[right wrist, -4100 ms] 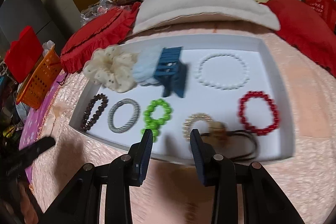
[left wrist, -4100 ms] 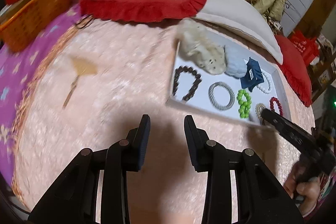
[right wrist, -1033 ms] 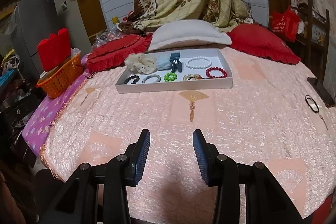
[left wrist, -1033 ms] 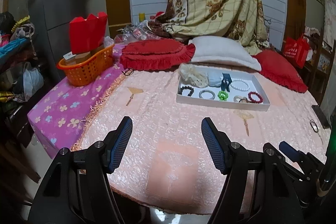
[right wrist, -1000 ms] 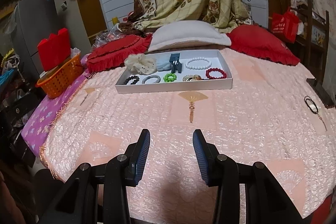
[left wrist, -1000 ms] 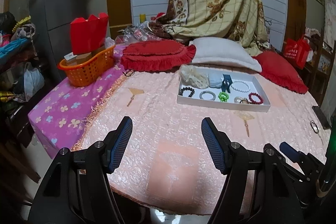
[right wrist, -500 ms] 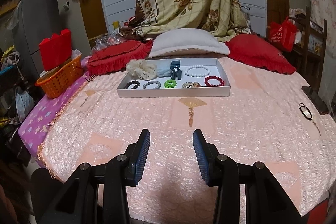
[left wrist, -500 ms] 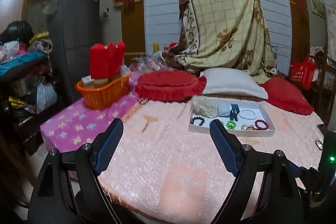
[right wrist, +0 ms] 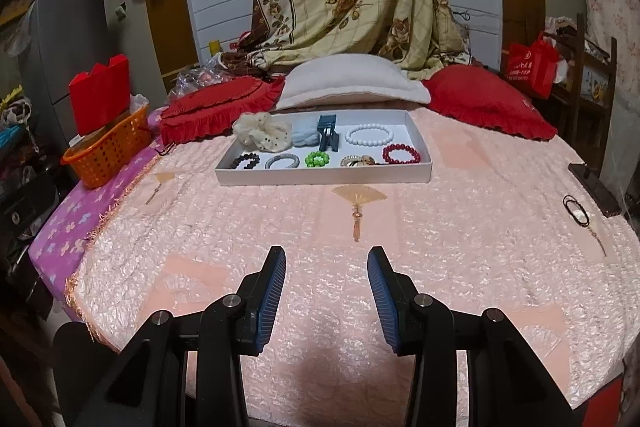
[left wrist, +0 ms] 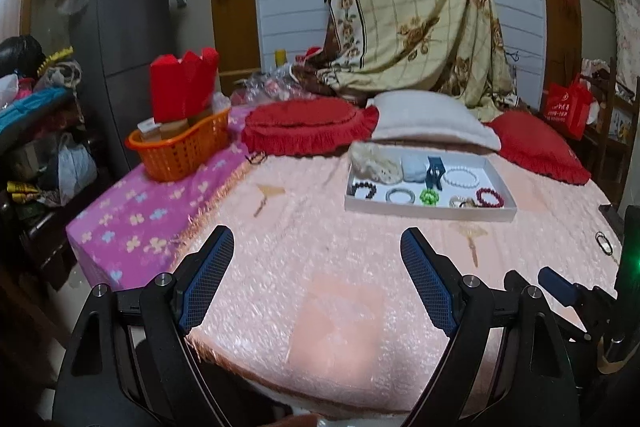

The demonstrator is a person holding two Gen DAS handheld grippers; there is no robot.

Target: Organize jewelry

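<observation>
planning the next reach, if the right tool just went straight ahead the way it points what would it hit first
Probably the pink bedspread: the open right tool hangs above it with nothing between. Further along that line lies the white tray of bracelets, though depth is hard to judge in the fisheye view.

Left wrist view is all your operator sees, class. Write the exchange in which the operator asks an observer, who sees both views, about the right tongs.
Operator: Are the right tongs open?
Observer: Yes. The right tongs are open, with nothing between them.
Operator: What lies straight ahead of them?
Observer: A fan motif on the pink quilt, and beyond it the white tray, its near wall facing them.
</observation>
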